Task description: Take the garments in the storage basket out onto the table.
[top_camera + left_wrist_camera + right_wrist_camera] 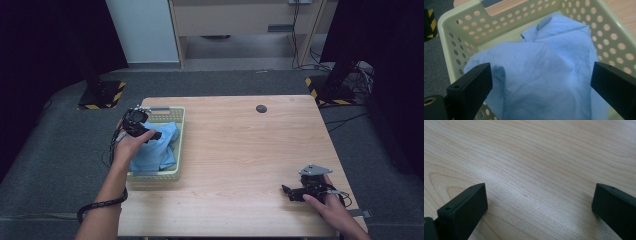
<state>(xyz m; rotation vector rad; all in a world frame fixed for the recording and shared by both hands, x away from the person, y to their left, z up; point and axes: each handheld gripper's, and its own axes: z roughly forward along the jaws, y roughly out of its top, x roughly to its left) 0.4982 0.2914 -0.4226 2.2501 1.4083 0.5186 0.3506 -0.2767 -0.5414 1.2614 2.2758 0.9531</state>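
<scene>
Directly below my left gripper (541, 82), jaws spread, blue cloth (541, 65) lies bunched in the perforated basket (461, 27), probably not touched yet; right gripper (295, 192), spread, rests far off.

Light blue cloth (541, 75) in pale green perforated basket (461, 27) on light wood-grain table (240, 150)

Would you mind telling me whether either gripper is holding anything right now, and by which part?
Nothing is held. The left gripper hangs open over the blue cloth in the basket; the right gripper is open over the table.
</scene>
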